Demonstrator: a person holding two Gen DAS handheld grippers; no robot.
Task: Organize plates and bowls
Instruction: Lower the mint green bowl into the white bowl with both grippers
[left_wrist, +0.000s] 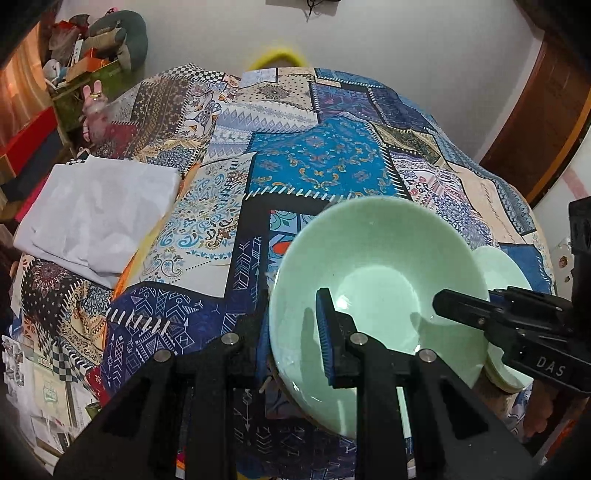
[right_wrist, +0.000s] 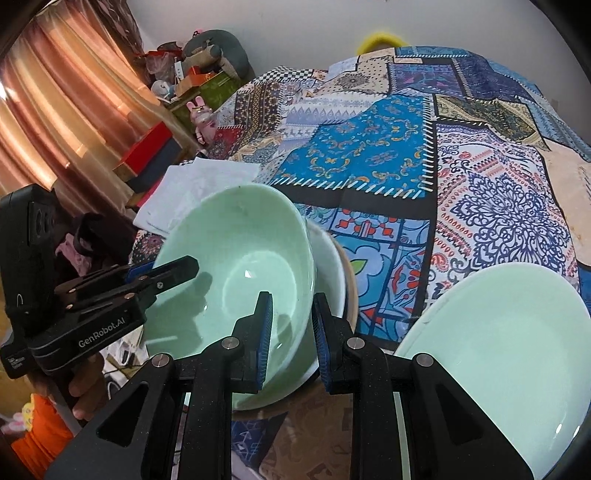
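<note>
Far left there's a folded white cloth (left_wrist: 99, 214) lying on the patchwork quilt bedspread (left_wrist: 317, 162), well away from the dishes. Moving right, the left gripper (left_wrist: 295, 325) has its fingers on either side of the near rim of a pale green ceramic bowl (left_wrist: 373, 266): the blue-padded one sits inside against the wall, the other is outside and mostly hidden by the bowl, so it's pinching that rim. The bowl is tipped up toward the camera.

From the other camera, that same bowl (right_wrist: 236, 266) looks like it's sitting in a white bowl (right_wrist: 328, 258) with something tan behind it, can't tell what exactly. The right gripper (right_wrist: 291, 332) straddles the bowl's other rim, one pad inside and one outside. There's a gap showing between the pads, so I honestly can't tell if it's actually squeezing or just sitting around the edge.

Furthest right, a pale green ceramic plate (right_wrist: 509, 354) rests on the bedspread, just beside the right gripper.
</note>
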